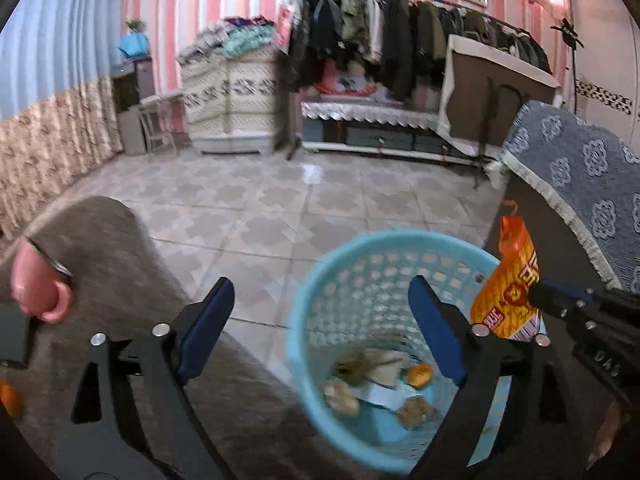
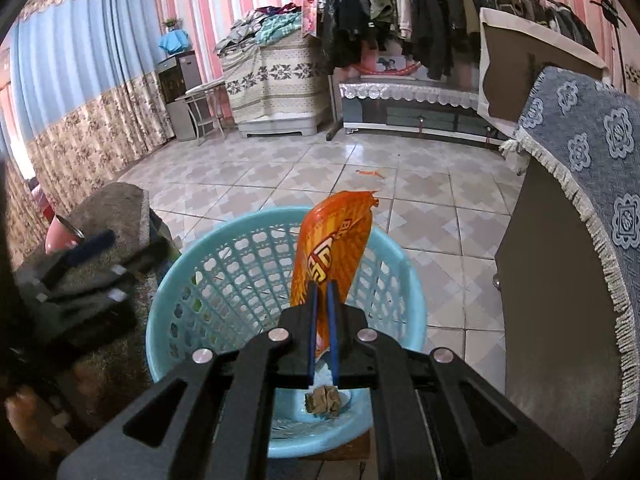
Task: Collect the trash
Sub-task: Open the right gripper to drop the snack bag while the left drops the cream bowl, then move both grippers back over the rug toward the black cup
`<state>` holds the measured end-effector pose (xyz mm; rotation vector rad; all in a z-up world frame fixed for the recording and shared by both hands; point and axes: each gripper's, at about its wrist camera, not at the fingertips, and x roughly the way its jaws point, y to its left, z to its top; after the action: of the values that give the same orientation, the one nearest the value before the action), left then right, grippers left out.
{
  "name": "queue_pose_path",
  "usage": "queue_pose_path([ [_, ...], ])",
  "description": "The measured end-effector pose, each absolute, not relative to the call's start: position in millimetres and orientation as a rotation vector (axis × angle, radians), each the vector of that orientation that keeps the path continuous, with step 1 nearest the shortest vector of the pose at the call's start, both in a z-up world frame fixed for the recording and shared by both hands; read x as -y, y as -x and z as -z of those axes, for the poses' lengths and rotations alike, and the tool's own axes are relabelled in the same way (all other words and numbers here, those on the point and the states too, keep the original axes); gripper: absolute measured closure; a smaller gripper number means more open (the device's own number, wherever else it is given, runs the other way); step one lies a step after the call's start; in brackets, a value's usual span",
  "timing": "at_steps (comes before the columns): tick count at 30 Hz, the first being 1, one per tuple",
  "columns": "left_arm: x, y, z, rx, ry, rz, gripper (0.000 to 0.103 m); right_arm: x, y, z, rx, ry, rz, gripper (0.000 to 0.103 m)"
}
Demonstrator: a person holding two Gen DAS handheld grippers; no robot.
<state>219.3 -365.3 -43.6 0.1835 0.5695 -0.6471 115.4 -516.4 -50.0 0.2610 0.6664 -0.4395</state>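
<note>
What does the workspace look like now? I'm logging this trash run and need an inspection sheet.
Surface: tiled floor; grey-brown cloth-covered surface left of the basket.
Job's things: blue basket holding scraps; orange snack wrapper above it.
Clutter: pink cup, orange scrap on floor.
Grippers: left gripper open, empty, over the basket; right gripper shut on the wrapper.
Cables: nothing seen.
Surroundings: clothes rack, blue patterned cover, curtains.

Even indoor light, heavy fisheye distortion.
Glare is seen on the floor tiles (image 1: 316, 172); the left view is blurred, corners are vignetted black.
</note>
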Motion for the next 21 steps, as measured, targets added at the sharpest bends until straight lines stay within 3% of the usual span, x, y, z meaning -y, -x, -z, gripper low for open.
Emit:
queue_pose_path([
  [8, 309.3, -223.3, 13.6, -0.5, -0.157, 0.557, 0.008, 501.6, -140.0, 59.4, -0.689, -0.226, 0.494, 0.094],
  [9, 300.5, -224.1, 11.0, -0.498, -0.147, 0.549, 0.008, 500.3, -141.0, 59.8, -0.692, -0.227, 0.496, 0.09],
  [11, 288.0, -224.7, 8.0, -0.496, -0.133, 0.535, 0.008, 497.2, -143.3, 59.5, -0.681, -0.238, 0.5, 0.053],
  [15, 263.7, -224.6, 2.8, -0.489, -0.126, 0.501, 0.007, 491.5, -145.6, 56.6, -0.678, -0.235, 0.498, 0.043],
  [17, 250.0, -223.4, 0.9, -0.484, -0.122, 0.48, 0.007, 486.7, -146.7, 52.7, -0.674, -0.228, 0.49, 0.022],
  [21, 223.1, -220.7, -3.4, -0.489, -0.079, 0.448, 0.007, 476.5, -143.5, 39.5, -0.64, -0.197, 0.504, 0.013],
])
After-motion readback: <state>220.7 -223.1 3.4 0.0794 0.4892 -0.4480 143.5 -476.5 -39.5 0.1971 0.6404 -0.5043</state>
